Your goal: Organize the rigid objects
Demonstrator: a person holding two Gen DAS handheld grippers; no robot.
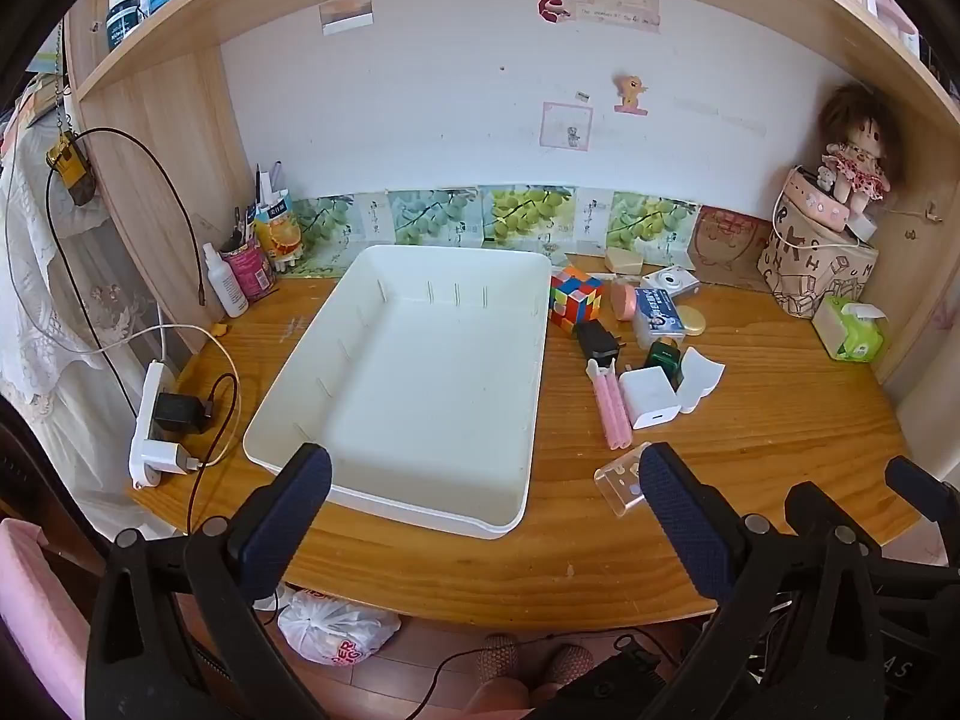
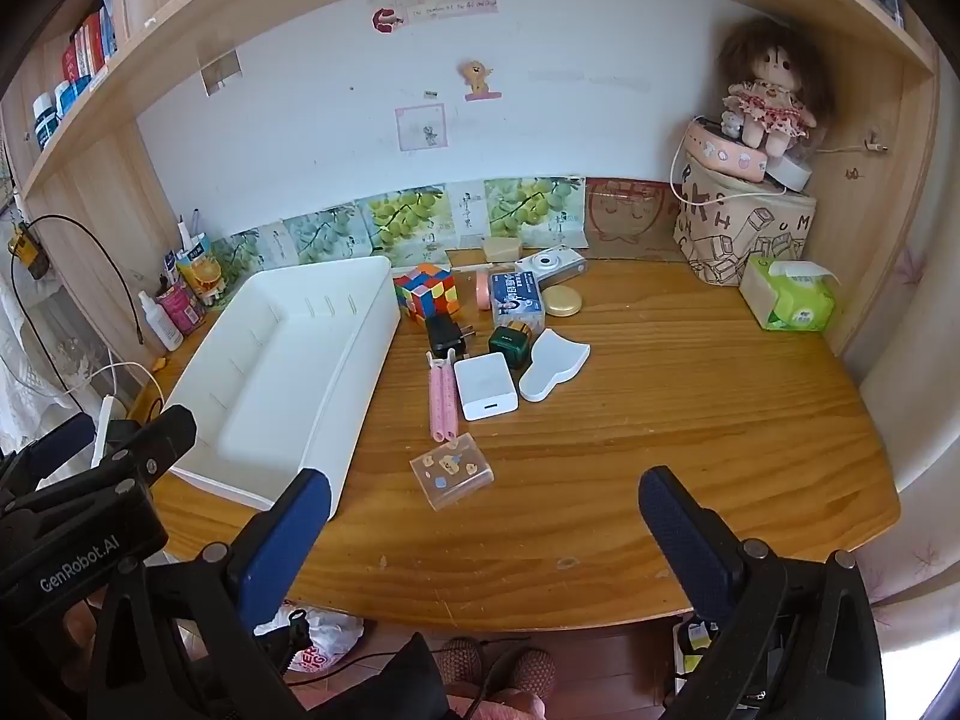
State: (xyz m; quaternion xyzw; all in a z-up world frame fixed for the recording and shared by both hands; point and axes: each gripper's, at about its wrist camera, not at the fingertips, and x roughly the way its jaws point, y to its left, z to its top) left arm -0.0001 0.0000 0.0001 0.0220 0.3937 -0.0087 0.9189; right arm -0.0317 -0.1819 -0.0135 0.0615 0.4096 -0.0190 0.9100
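An empty white tray (image 1: 312,384) (image 2: 366,384) lies on the wooden desk (image 2: 660,420). Right of it lie a Rubik's cube (image 2: 425,291), black plug (image 2: 447,336), green charger (image 2: 509,346), white charger (image 2: 485,386), pink clip (image 2: 443,399), white curved piece (image 2: 555,363), clear patterned box (image 2: 451,470), blue pack (image 2: 516,299), gold tin (image 2: 563,301) and white camera (image 2: 552,264). My left gripper (image 1: 486,510) is open and empty at the tray's near edge. My right gripper (image 2: 483,522) is open and empty, just short of the clear box.
A pen cup and bottles (image 1: 246,270) stand at the back left. A power strip (image 1: 153,426) with cables hangs off the left edge. A printed box with a doll (image 2: 744,222) and a green tissue pack (image 2: 789,297) sit back right. A shelf runs overhead.
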